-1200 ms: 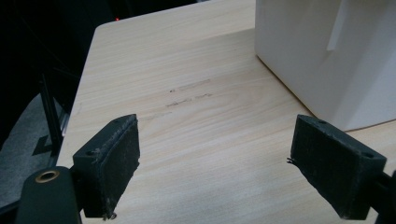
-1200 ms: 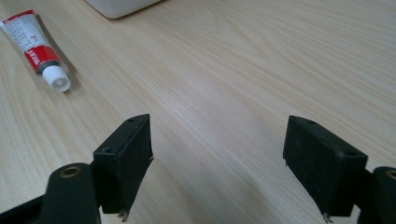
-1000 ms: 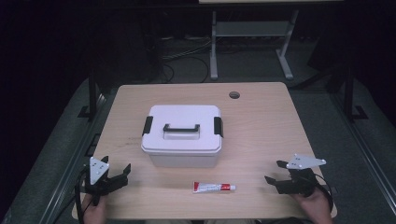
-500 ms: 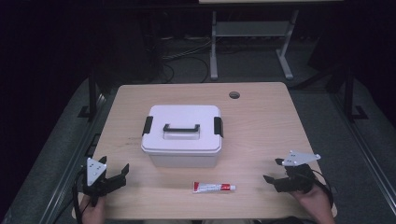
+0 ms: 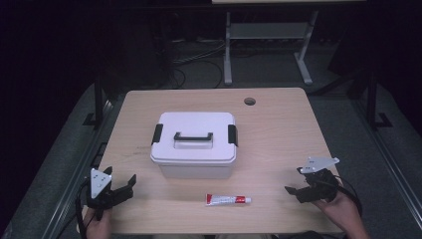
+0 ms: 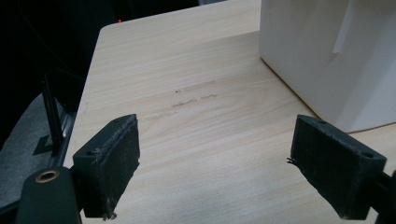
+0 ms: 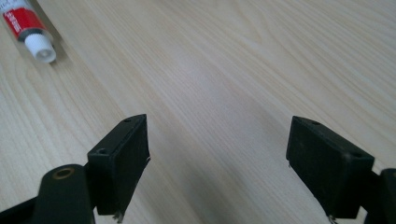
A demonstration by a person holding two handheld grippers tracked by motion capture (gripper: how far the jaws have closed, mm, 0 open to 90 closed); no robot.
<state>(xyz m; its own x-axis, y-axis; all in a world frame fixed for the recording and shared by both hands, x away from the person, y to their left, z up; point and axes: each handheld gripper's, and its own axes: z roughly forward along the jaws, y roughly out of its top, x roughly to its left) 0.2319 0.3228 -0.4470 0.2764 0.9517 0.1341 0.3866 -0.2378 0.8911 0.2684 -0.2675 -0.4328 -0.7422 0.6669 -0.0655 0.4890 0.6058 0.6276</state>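
A small white tube with a red label and white cap (image 5: 228,200) lay flat on the light wooden table (image 5: 278,129), low in the middle of the high view, just in front of a white plastic box with a black handle and black side latches (image 5: 193,142). The box sat at the centre of the frame, lid on, apart from the tube. In the right gripper view the tube's capped end (image 7: 29,31) showed in the upper left corner.

The right gripper (image 5: 302,182) was held at the lower right of the high view, off the tube's capped end, its jaws spread wide and pointing left toward the tube with nothing between them; the person's right hand (image 5: 339,208) came up from the bottom edge behind it. The left gripper (image 5: 124,185) hung at the lower left, jaws likewise wide apart and empty, aimed right toward the box, whose white wall (image 6: 327,56) filled the upper right of the left gripper view.
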